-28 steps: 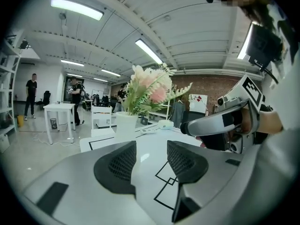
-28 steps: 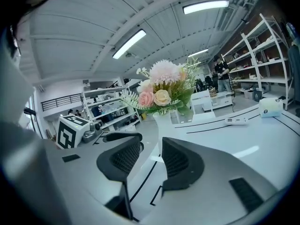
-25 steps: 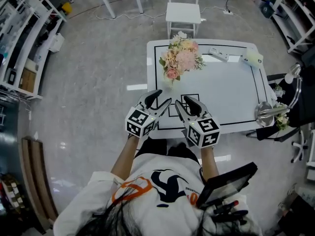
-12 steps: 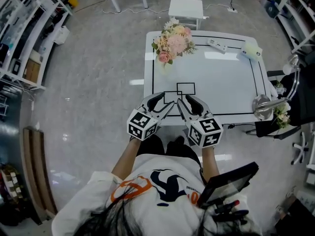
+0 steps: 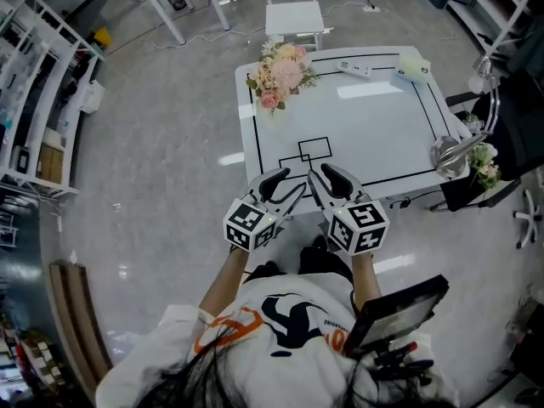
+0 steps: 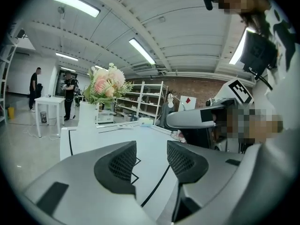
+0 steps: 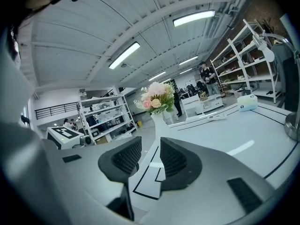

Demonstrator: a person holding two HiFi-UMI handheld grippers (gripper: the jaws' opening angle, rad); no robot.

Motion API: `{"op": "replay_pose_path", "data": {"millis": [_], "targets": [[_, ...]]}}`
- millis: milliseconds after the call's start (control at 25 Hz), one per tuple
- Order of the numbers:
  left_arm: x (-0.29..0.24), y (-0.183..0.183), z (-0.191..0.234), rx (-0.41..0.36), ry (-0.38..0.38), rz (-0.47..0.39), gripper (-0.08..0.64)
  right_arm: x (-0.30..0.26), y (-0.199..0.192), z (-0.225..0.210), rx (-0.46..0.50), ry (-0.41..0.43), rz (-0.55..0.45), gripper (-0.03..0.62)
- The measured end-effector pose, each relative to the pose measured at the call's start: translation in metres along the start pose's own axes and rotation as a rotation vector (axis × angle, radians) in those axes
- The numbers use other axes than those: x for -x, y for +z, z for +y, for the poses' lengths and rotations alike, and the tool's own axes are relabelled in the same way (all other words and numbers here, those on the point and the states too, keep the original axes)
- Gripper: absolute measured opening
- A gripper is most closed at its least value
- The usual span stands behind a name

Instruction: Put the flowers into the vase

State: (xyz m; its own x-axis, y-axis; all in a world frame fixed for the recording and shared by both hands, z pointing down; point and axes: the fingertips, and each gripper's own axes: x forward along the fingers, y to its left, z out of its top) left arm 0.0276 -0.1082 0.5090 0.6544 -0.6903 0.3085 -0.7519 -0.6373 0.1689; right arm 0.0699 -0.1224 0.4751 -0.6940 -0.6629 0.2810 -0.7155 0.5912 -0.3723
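- while the head view looks down, i count one bunch of flowers (image 5: pixel 280 70) at the table's (image 5: pixel 365 126) far left corner, well apart from both grippers.
- left gripper view: the bunch stands in one white vase (image 6: pixel 86 114); the left claw (image 6: pixel 151 159) is partly open and empty.
- right gripper view: the right claw (image 7: pixel 150 156) has just been closing, with a gap left and nothing between. i judge the blooms light and crushable, so i'd grip the stems low.
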Motion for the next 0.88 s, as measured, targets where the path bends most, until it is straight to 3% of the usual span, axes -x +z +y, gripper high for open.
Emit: {"op": "replay_pose_path", "data": {"millis": [480,880], "targets": [[0.080,-0.010,-0.006,-0.039,-0.106,-0.027,0.161,0.012,-0.028,0.084,-0.012,-0.092,-0.064,0.072],[0.141,-0.036,-0.011,-0.049,-0.128,-0.032,0.049,0.036,-0.062,0.130,-0.044,-0.157,-0.100,0.028]]}}
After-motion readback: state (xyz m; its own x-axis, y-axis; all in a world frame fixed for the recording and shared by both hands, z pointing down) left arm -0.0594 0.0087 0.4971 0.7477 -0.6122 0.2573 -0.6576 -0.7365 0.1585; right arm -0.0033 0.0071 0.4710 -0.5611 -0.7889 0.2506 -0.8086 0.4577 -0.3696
